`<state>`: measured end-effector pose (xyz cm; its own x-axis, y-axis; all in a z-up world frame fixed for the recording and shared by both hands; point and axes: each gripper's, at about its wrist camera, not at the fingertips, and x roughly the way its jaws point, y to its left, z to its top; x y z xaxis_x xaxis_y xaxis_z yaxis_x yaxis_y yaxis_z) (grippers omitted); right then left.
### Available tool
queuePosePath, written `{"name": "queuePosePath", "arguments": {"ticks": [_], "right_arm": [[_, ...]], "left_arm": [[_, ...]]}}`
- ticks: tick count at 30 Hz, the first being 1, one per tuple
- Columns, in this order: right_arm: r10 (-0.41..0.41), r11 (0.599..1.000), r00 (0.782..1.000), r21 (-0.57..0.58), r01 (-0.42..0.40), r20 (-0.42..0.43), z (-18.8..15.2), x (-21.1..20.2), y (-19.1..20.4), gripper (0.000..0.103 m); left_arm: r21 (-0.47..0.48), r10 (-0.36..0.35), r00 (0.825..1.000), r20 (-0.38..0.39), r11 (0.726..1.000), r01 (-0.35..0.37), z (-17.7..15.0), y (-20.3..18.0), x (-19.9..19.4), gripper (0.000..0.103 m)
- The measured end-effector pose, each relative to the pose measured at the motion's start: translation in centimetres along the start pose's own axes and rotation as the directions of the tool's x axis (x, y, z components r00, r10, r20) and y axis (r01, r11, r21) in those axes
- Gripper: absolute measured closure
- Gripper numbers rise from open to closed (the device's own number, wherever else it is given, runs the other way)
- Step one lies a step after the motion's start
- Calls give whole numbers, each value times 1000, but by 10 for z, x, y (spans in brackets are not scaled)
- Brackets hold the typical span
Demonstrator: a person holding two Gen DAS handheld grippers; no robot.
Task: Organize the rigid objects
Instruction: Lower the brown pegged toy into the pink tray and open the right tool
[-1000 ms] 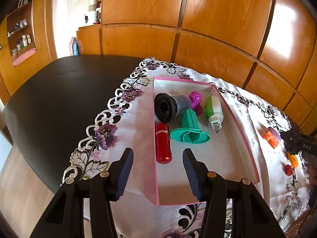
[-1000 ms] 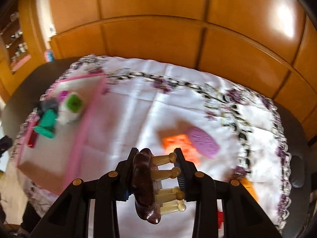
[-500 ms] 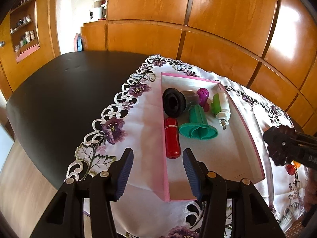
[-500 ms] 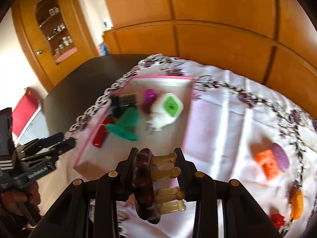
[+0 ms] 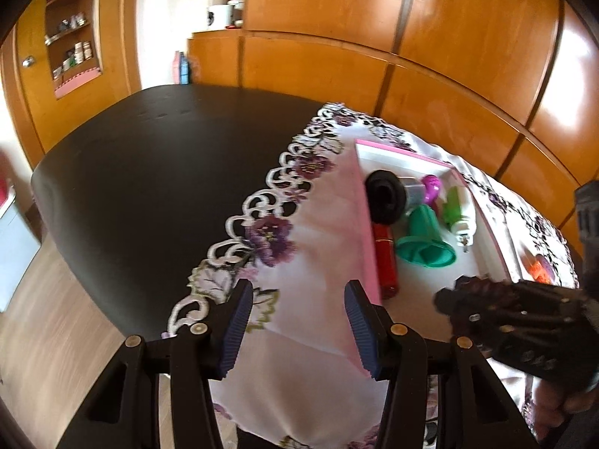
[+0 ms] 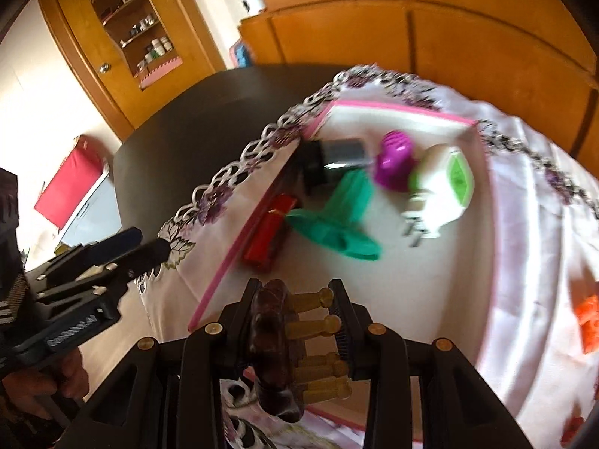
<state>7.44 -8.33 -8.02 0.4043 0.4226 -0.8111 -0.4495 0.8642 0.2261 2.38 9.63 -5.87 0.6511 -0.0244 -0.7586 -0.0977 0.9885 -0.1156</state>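
**Setting the brush down in the free end of the tray**

Carrying a dark wooden massage brush (image 6: 275, 348) with pale pegs, the right gripper (image 6: 295, 321) is clamped narrowly on it and hangs over the near end of the pink-rimmed tray (image 6: 483, 247); every place below is given from that tray. Inside it, toward the far end, lie a black-capped cylinder (image 6: 329, 159), a magenta piece (image 6: 393, 159), a white and green plug (image 6: 445, 183) and a teal flanged part (image 6: 337, 224); a red tube (image 6: 267, 234) lies along its left wall; the near end looks bare. Outside the tray to the right an orange block (image 6: 587, 321) waits on the cloth. The left gripper (image 5: 295, 331) hovers just outside the near left corner, jaws partly apart with nothing between them.

To place it well, I would lower the brush over the bare near floor, short of the teal part and the red tube; lay it low before letting go, since the pegs may make it roll; keep the left gripper clear, or use it to steady the tray wall if the tray looks likely to slide on the smooth cloth.
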Motion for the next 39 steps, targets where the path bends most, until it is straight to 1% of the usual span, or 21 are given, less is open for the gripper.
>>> {"name": "queuePosePath", "arguments": {"ticks": [3, 5, 7, 15, 25, 29, 34, 39], "right_arm": [[-16, 1000, 999, -3, 16, -40, -2, 23, 5, 67], [-7, 1000, 1000, 8, 7, -19, -4, 28, 5, 67], [-2, 1000, 1000, 25, 3, -20, -2, 30, 3, 66], [-1, 999, 1000, 40, 2, -18, -4, 27, 4, 66], [14, 998, 1000, 63, -14, -3, -7, 19, 3, 65], [21, 997, 1000, 77, -21, -1, -9, 16, 3, 59], [10, 997, 1000, 82, -10, 2, -11, 12, 3, 58], [18, 996, 999, 90, -20, 27, -13, 3, 4, 56]], "left_arm": [[-10, 12, 1000, -2, 1000, -12, -1, 7, 0, 52], [-12, 18, 1000, -5, 1000, -18, -3, 9, 0, 52], [-11, 19, 1000, -10, 1000, -19, -4, 9, 1, 53], [-1, 10, 1000, -12, 1000, -10, -4, 2, 3, 53], [5, 22, 1000, -6, 1000, -22, -4, 1, -2, 53], [12, 22, 1000, 2, 1000, -22, -4, -1, -6, 53], [14, 23, 1000, 16, 1000, -23, -4, -3, -11, 53], [18, 28, 999, 19, 999, -28, -5, -3, -14, 53]]}}
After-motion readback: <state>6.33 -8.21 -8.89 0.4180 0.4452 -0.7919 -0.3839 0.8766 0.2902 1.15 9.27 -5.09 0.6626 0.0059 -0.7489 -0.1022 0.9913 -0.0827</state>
